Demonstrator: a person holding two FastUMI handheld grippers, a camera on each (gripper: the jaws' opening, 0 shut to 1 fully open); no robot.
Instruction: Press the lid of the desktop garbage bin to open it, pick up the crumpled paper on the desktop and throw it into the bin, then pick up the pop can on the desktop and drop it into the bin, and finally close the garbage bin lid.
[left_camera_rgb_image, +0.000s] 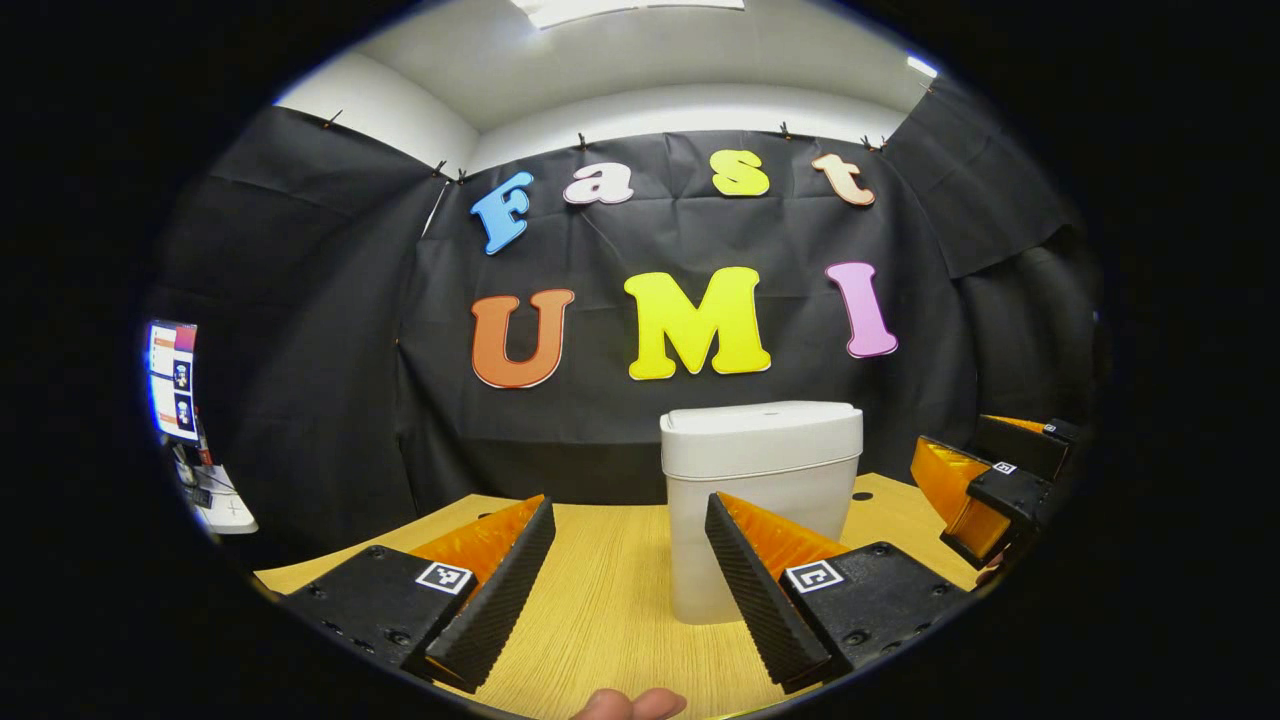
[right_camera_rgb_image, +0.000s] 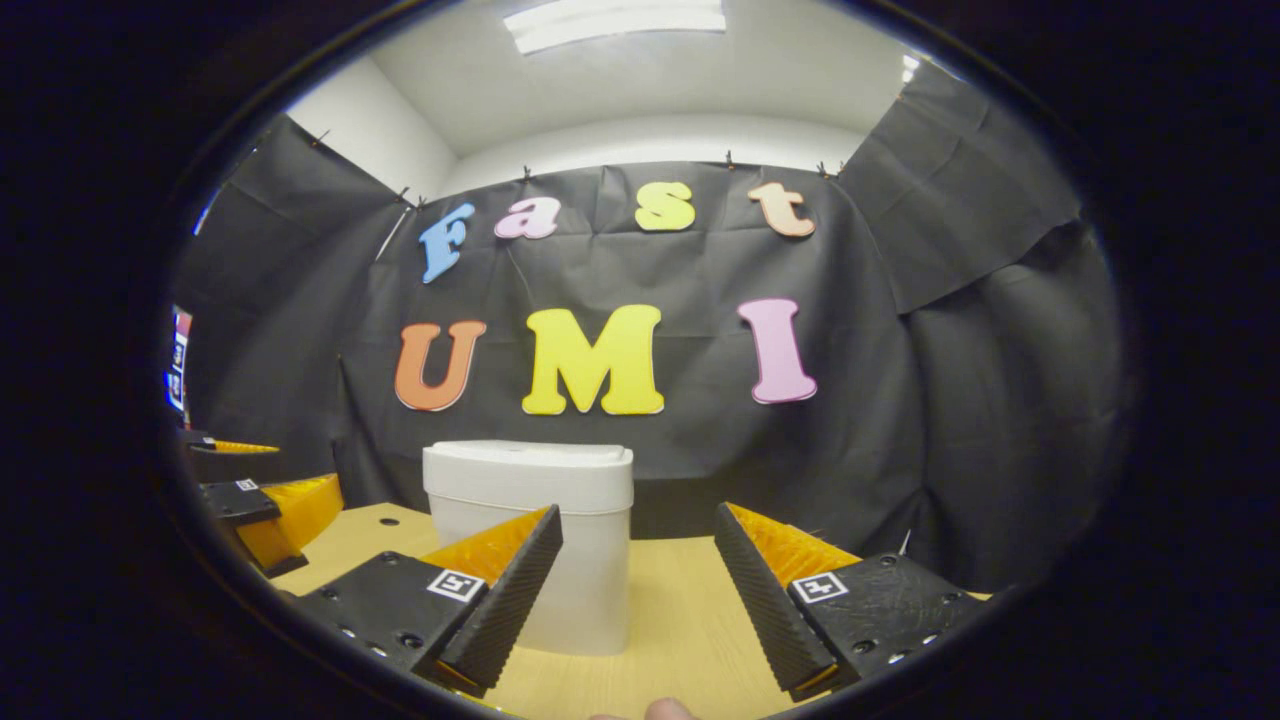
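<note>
While lid (left_camera_rgb_image: 758, 418) sits shut — grippers apparently idle.

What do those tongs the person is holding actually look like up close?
Each pair of tongs, left and right, has two wedge-shaped fingers with ribbed inner faces, mounted on dark blocks with screw holes. Each block bears a small square black-and-white marker.
</note>
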